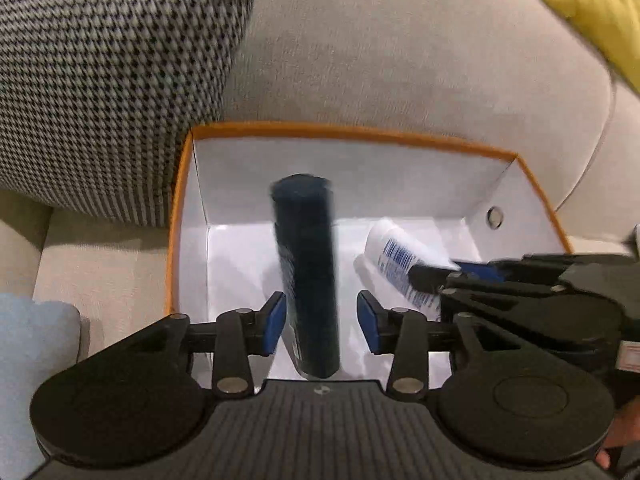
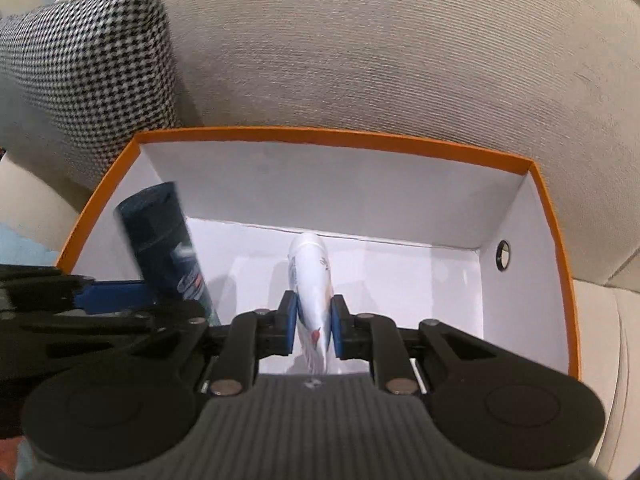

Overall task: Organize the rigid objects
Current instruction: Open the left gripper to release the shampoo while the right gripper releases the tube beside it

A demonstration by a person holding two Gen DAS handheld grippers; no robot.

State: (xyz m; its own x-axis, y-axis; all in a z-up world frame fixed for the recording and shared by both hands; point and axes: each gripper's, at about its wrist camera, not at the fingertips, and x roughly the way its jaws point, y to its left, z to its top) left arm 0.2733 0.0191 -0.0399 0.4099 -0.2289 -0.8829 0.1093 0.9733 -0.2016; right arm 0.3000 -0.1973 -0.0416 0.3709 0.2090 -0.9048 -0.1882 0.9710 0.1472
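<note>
Left wrist view: dark can [image 1: 306,276] standing blurred between the blue pads [image 1: 274,322] of the left gripper [image 1: 322,322], inside the orange-rimmed box [image 1: 182,200] on the sofa [image 1: 400,60]. Jaws set wide, a clear gap on the right side of the can, so no grip. Probably a rigid metal aerosol, smooth and round, likely to slip or roll; best taken at mid-body, square across the cylinder. White tube [image 1: 400,264] lying to the right, partly hidden by the right gripper [image 1: 440,276]. Houndstooth cushion [image 1: 100,80] just beside the box. Right wrist view: right gripper [image 2: 314,322] closed narrow on the white tube [image 2: 314,292], pads pressing both flanks low over the box [image 2: 320,136] floor. Looks light, glossy, perhaps slightly yielding; grip near the middle seems sound. Dark can [image 2: 168,252] leaning at the left, left gripper [image 2: 120,296] alongside it.
</note>
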